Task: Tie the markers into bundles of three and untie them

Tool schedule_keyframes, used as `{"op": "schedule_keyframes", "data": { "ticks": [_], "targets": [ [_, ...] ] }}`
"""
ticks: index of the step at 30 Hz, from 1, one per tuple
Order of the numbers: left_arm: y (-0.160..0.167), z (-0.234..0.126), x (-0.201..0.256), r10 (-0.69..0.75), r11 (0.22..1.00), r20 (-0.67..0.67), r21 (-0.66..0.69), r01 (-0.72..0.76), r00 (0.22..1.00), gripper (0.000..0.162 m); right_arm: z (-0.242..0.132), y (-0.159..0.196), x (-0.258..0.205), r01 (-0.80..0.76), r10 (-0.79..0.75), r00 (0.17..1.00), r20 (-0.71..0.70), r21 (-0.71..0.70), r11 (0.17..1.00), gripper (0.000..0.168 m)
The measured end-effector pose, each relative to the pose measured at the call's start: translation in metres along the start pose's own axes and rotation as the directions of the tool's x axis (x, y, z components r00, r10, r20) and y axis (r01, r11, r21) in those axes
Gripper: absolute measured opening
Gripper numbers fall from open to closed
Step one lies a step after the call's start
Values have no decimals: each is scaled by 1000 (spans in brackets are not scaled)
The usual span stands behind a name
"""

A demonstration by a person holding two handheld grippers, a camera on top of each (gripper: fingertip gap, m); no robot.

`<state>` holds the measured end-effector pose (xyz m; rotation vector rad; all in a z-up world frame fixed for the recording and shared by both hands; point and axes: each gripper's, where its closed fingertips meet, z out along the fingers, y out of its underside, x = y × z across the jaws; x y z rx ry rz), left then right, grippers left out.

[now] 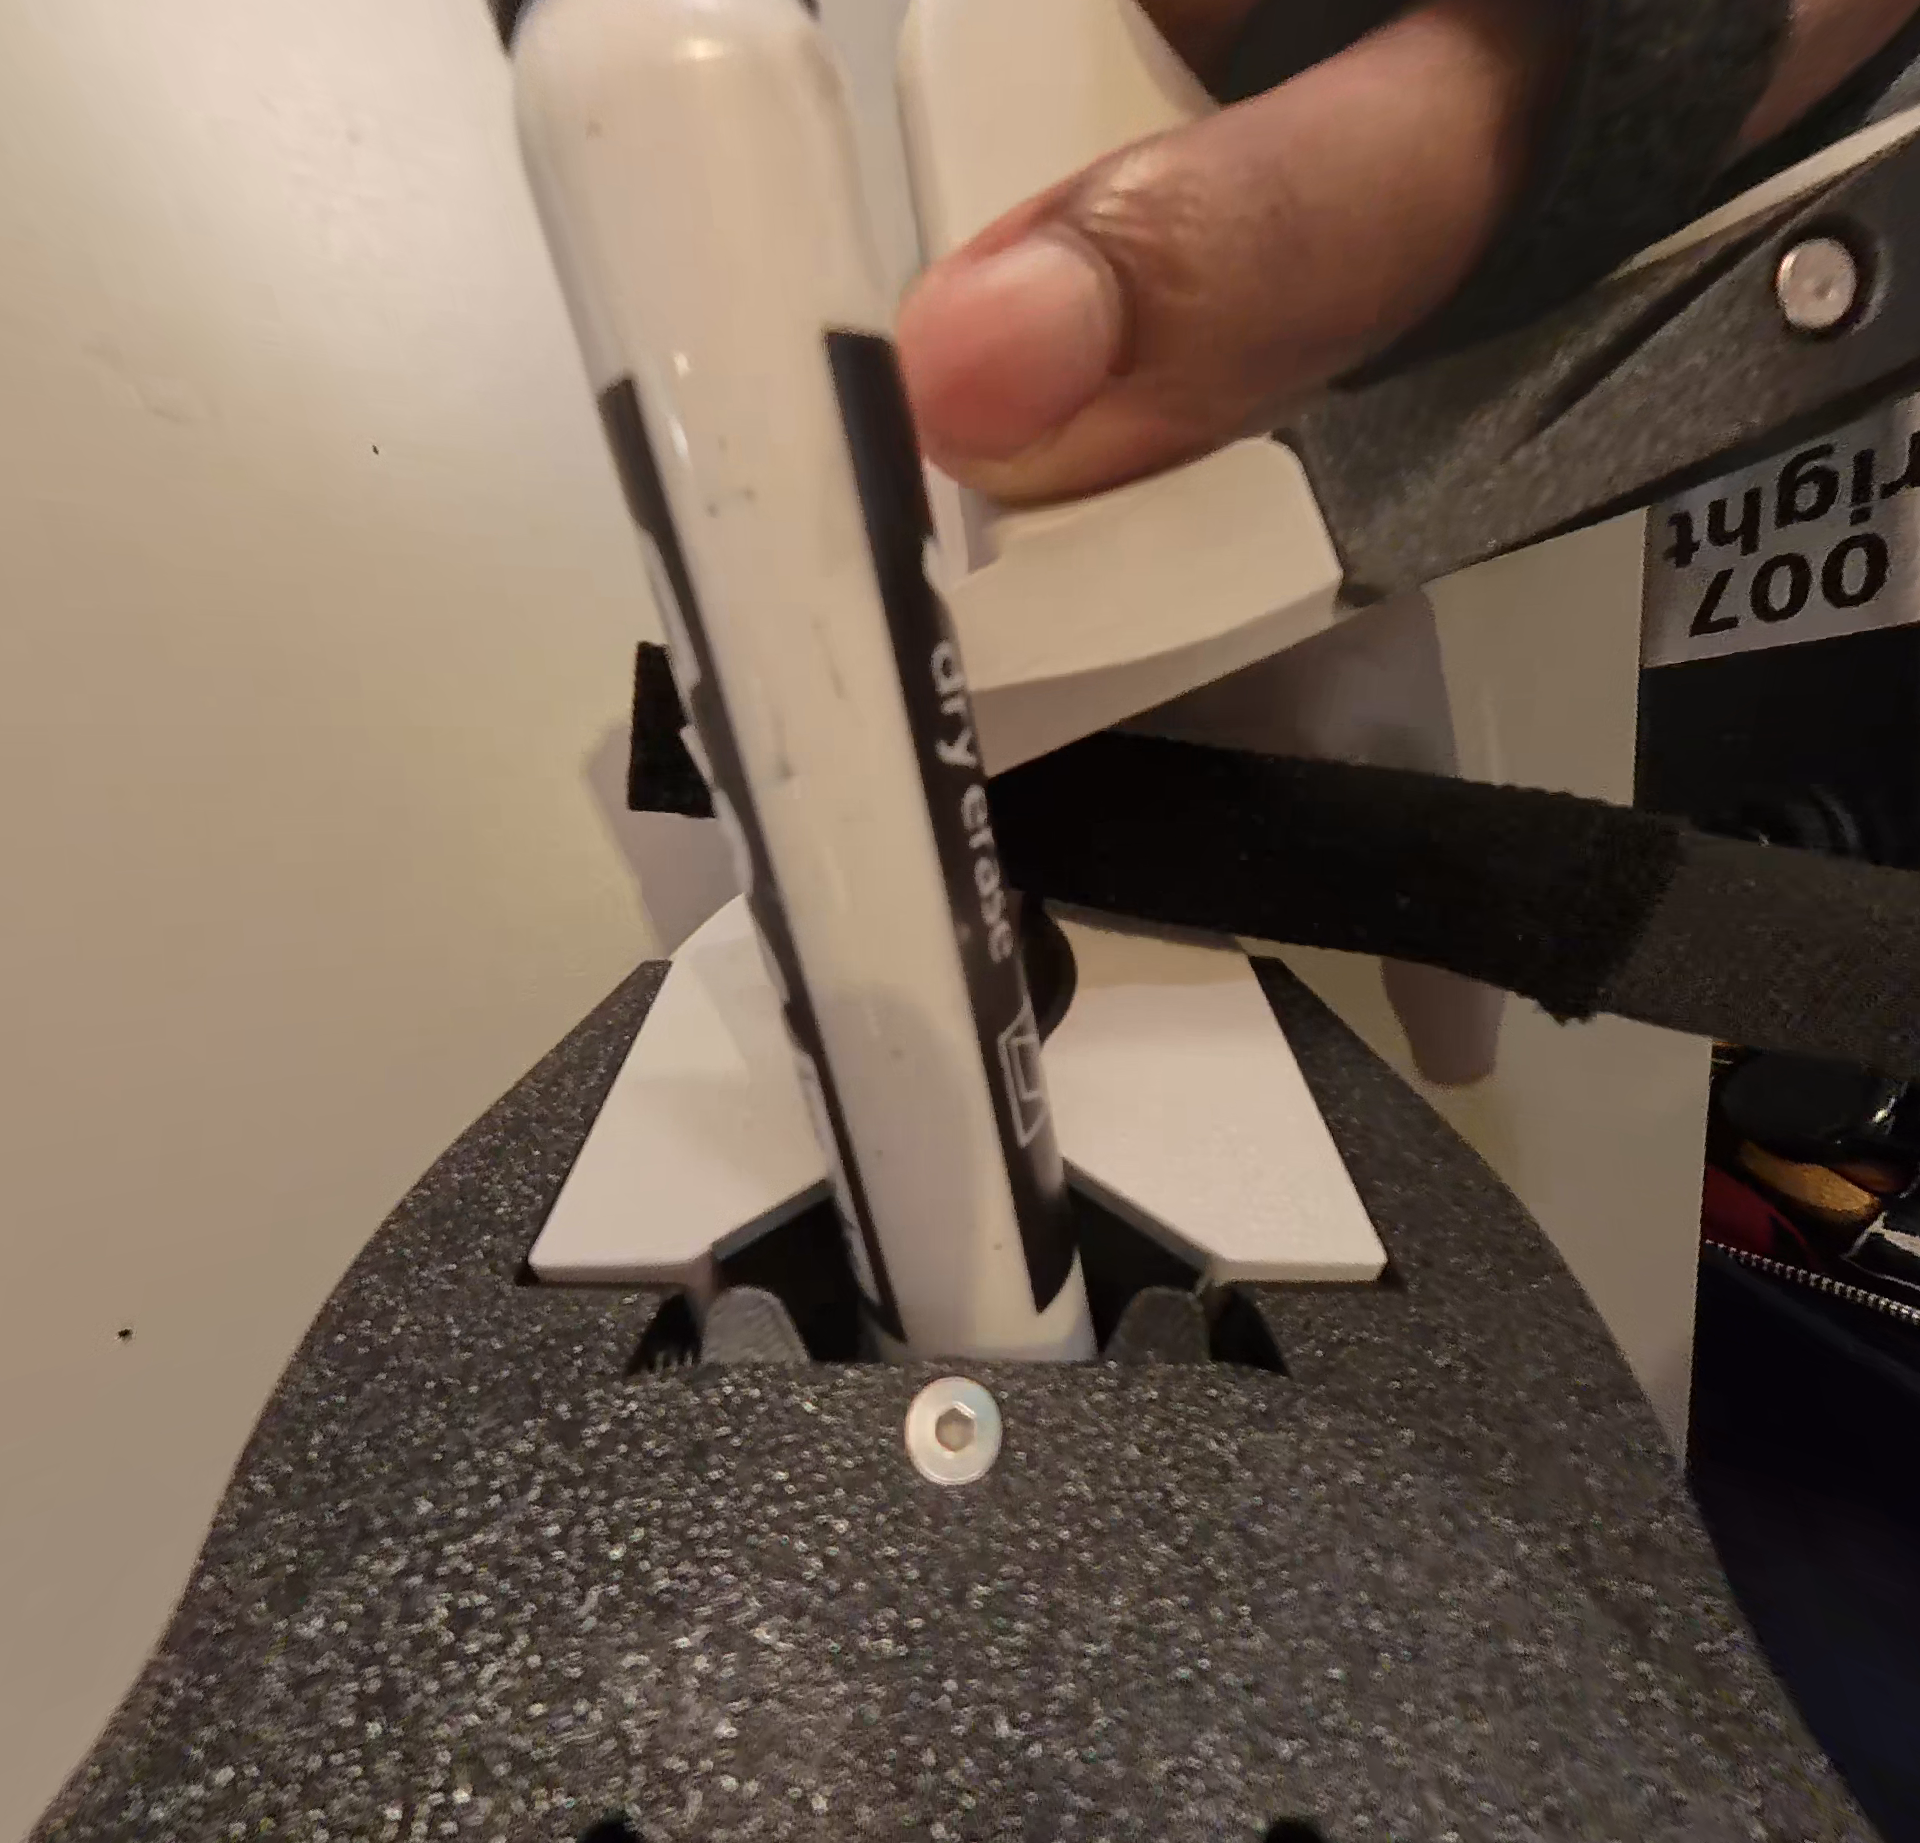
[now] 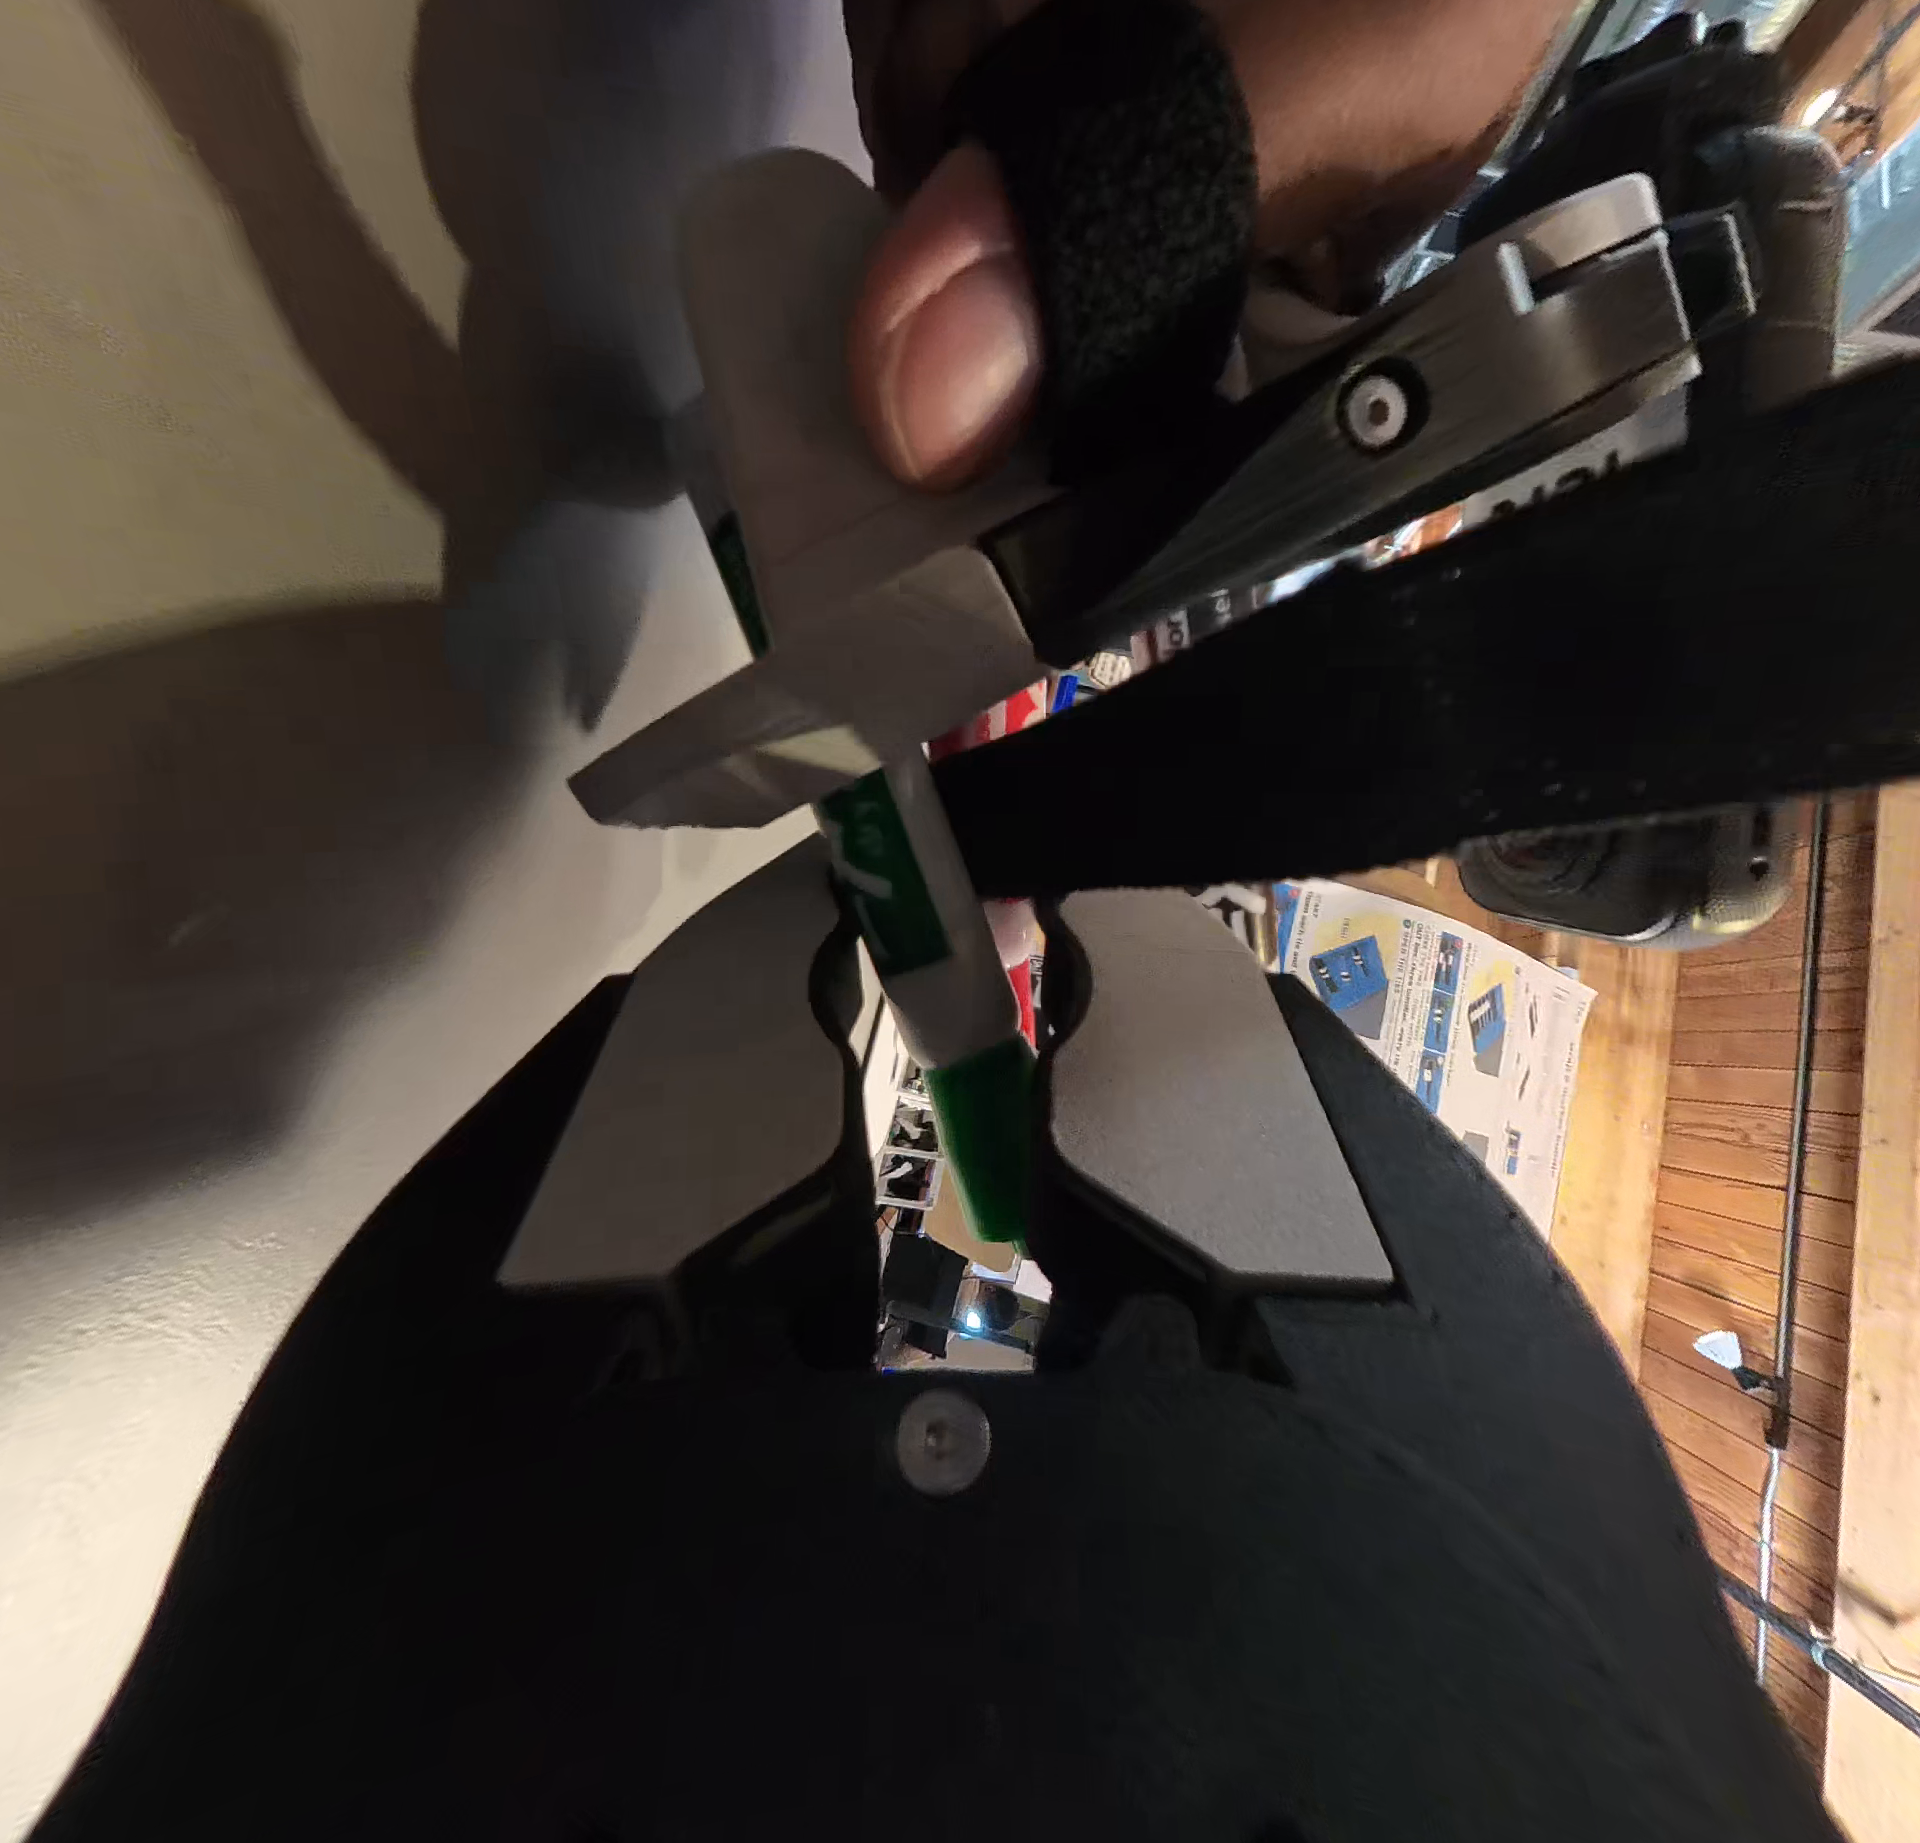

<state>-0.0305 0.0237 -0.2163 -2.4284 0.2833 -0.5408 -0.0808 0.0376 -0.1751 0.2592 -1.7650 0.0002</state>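
Note:
In the left wrist view my left gripper (image 1: 935, 962) is shut on a white marker with a black label (image 1: 790, 713), which sticks out past the fingertips. A black hook-and-loop strap (image 1: 1351, 858) runs from the marker off to the right. The right gripper's white finger (image 1: 1091, 588) presses beside the marker under a person's thumb (image 1: 1039, 359). In the right wrist view my right gripper (image 2: 940, 962) is shut on a green-capped marker (image 2: 935, 952), with something red just behind it. The strap (image 2: 1455, 692) leads right. The left gripper's grey finger (image 2: 810, 463) and a thumb (image 2: 945, 339) sit just above.
A cream wall (image 1: 260, 443) is close behind both grippers. A dark zipped bag (image 1: 1808, 1398) is at the right of the left wrist view. In the right wrist view, a printed sheet (image 2: 1455, 1045) lies on wooden boards (image 2: 1725, 1170) at the right.

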Motion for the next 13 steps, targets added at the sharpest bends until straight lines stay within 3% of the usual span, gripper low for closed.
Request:
{"op": "schedule_keyframes", "data": {
  "ticks": [13],
  "targets": [
    [-3,-1,-5,-13,1000,28,19,13,1000,16,7,5,1,-48,45,998,-53,-54,997,41]
  ]
}}
